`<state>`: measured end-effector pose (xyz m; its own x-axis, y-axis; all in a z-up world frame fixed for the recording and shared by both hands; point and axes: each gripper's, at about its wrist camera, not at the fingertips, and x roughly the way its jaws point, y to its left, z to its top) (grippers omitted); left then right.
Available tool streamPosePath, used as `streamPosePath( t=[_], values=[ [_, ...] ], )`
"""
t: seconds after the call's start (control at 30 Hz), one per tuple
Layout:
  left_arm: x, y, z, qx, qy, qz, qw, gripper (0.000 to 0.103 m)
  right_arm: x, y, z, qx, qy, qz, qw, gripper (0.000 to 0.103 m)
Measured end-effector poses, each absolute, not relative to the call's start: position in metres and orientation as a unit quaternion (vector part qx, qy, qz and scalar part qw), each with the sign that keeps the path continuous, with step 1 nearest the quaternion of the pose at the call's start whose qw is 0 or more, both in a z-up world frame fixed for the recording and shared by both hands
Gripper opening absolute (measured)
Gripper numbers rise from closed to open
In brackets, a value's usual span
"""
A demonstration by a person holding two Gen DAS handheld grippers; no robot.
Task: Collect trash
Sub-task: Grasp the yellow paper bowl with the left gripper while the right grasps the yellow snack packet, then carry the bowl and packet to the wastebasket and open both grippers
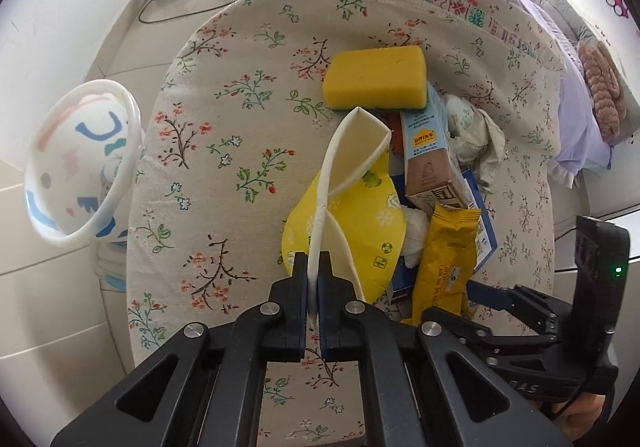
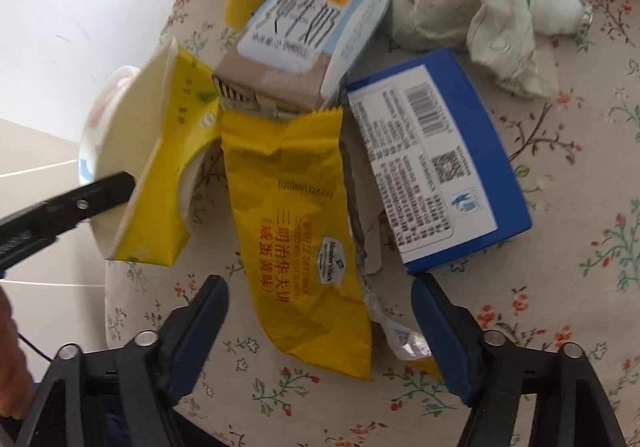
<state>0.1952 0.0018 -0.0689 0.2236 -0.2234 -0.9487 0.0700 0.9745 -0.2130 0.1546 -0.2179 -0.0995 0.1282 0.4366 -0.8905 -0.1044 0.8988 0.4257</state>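
The flattened yellow paper cup [image 1: 352, 215] is pinched by its white rolled rim between the closed fingers of the left gripper [image 1: 314, 267], near the front of the trash pile on the floral cushion [image 1: 224, 135]. It is crushed nearly flat, yellow outside, white inside, its rim bent into a long loop. To do this step well, I would keep the pinch firm on the rim, lift the cup clear of the pile, then swing it left to the patterned white bin [image 1: 80, 163] standing just off the cushion's left edge, and let go only once the cup is over the bin's mouth; a thin rim could slip.

The right gripper [image 2: 320, 321] is wide open and holds nothing, its blue fingers straddling the near end of a yellow wafer wrapper [image 2: 304, 223], probably the next pick. Behind the wrapper lie a milk carton [image 2: 304, 27] and a yellow sponge [image 1: 376, 77]; to the right are a blue box [image 2: 440, 175] and crumpled paper [image 2: 492, 23].
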Motion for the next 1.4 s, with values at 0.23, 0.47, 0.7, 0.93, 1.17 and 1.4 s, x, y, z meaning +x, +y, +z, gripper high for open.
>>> streamPosePath(
  t=[0.23,0.47,0.7,0.93,1.17,1.4],
  values=[
    [0.195,0.009,-0.062,-0.073,0.61,-0.092,0.783,0.004,0.155,-0.205,-0.114,0.122,0.639,0.179,0.738,0.046],
    [0.194,0.023,-0.048,-0.088,0.599,-0.085,0.792,0.004,0.146,-0.204,-0.085,0.116,0.616,0.189,0.756,0.023],
    [0.198,0.043,-0.037,-0.108,0.586,-0.073,0.8,0.004,0.142,-0.208,-0.047,0.112,0.554,0.219,0.795,0.022],
    [0.204,0.089,-0.018,-0.152,0.561,-0.037,0.813,0.004,0.149,-0.196,-0.045,0.076,0.541,0.203,0.813,0.023],
    [0.21,0.16,-0.002,-0.173,0.527,0.039,0.831,0.004,0.162,-0.168,-0.025,0.054,0.512,0.217,0.83,0.023],
    [0.215,0.22,-0.011,-0.202,0.526,0.094,0.821,0.004,0.179,-0.108,-0.018,0.035,0.507,0.247,0.825,0.024]
  ],
)
